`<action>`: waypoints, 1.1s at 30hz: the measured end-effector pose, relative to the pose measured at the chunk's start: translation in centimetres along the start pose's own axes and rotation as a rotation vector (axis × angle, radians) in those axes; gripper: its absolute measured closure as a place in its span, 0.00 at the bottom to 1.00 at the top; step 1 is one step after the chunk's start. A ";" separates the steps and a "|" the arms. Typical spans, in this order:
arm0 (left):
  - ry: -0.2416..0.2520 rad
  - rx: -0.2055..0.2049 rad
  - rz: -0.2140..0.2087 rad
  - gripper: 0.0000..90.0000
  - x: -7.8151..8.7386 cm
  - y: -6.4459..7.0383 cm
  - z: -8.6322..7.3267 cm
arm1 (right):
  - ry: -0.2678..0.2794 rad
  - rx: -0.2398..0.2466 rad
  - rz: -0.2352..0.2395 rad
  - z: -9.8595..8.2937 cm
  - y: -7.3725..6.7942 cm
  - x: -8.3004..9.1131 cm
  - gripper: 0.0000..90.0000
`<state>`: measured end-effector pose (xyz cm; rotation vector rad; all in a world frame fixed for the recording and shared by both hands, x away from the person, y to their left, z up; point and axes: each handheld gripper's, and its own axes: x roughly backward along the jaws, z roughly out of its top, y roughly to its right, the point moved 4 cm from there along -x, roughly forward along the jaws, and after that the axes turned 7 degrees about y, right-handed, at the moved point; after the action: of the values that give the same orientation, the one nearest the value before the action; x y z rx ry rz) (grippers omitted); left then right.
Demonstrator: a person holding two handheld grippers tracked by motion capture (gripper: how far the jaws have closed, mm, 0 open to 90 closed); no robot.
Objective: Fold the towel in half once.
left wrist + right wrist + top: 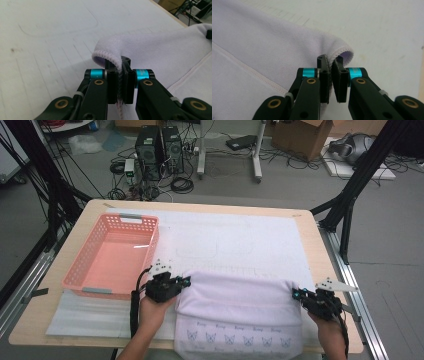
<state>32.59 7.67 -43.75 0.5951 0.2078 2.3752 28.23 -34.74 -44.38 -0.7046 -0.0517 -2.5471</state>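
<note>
High view: lilac towel (240,312) spread across the near half of the white mat (260,240), butterfly-print hem hanging toward the table's near edge, far edge raised into a soft roll between the two tools. Left gripper (181,282) at the roll's left corner, right gripper (298,294) at its right corner, each hand (152,312) low behind its tool. Pink basket (112,255) just beyond the left gripper's outer side, nothing in it.

Left gripper view: jaws clamped tight on the stitched hem of the towel (160,47), fabric edge pinched straight down between the pads, corner looping up and over just ahead of the fingertips. Bare mat beyond and to the left of the tips.

Right gripper view: jaws closed on the matching corner of the towel (262,50), pads slightly splayed at the near end yet biting the hem at the tips, rolled edge curling just past them to the right.

Step in hand, by the look of it: a fold, both far corners gripped and lifted. Next move likely calls for carrying both corners together, level and at the same pace, over the body of the cloth toward the printed hem, keeping tension across the span so no sag or skew, then lowering flat before letting go.
</note>
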 end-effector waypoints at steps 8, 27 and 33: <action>-0.001 -0.003 0.048 0.95 -3.2 -2.7 3.4 | -0.017 0.041 -0.024 4.3 2.5 -4.0 0.94; 0.055 0.014 0.094 0.94 -6.5 -6.0 5.7 | 0.021 0.049 -0.093 8.1 4.9 -8.6 0.94; 0.011 0.047 0.072 0.77 -6.8 -5.8 4.8 | 0.007 -0.005 -0.116 7.9 4.7 -9.4 0.81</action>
<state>42.71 7.64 -43.74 0.6213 0.2509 2.4493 41.22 -33.37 -42.58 -0.7132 -0.0867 -2.6611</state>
